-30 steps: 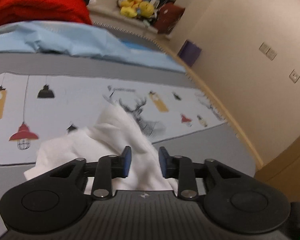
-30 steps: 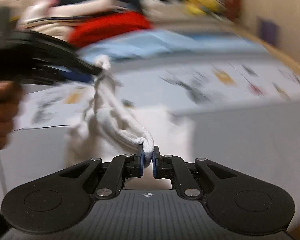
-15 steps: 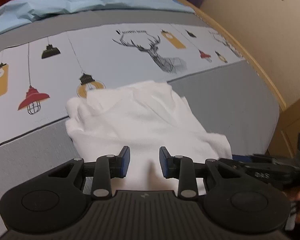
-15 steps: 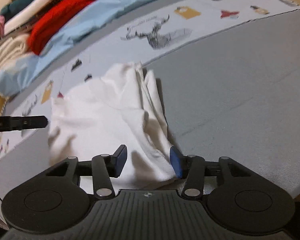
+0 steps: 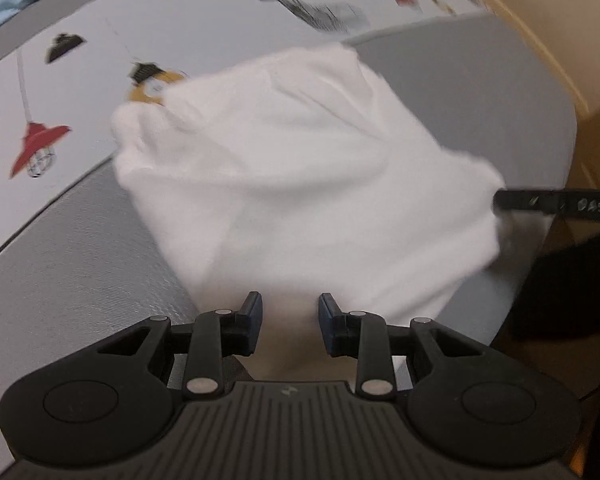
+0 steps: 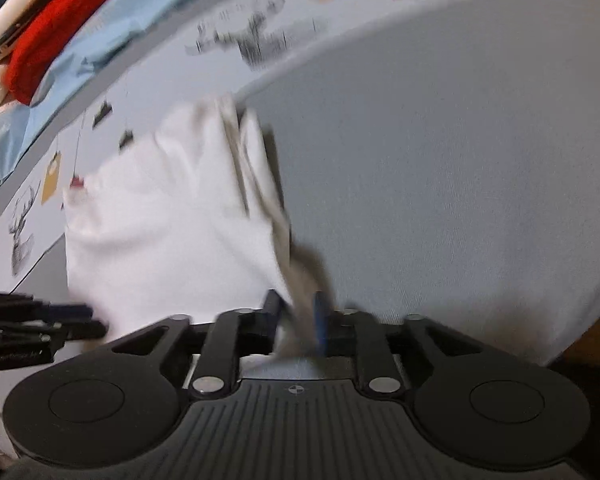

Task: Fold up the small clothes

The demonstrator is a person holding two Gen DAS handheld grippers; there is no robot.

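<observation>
On the near grey border of the printed bedspread (image 5: 60,264), close to its front edge, the small white cotton garment (image 5: 300,184) lies spread in a rough square, its far corner reaching the pale band printed with lamps and a stag. Half a second ago both grippers hung over it with fingers parted; a second ago it was bunched and lifted between them. So it has been laid down flat, and the next fold is being set up.

The left gripper (image 5: 290,320) has its blue pads apart, straddling the near hem without pinching it. The right gripper (image 6: 296,320) has narrowed since then, and a grey, blurred strip of the garment's right edge runs between its fingers; motion blur hides whether they have fully clamped.

In my judgement, the task sits between folds, with the right corner being taken first.

Raised lettering shows on the side of the right gripper in the left view, something like "OAS", too smeared to read surely. A red folded cloth (image 6: 60,28) and a light blue sheet (image 6: 112,36) lie along the far edge.
</observation>
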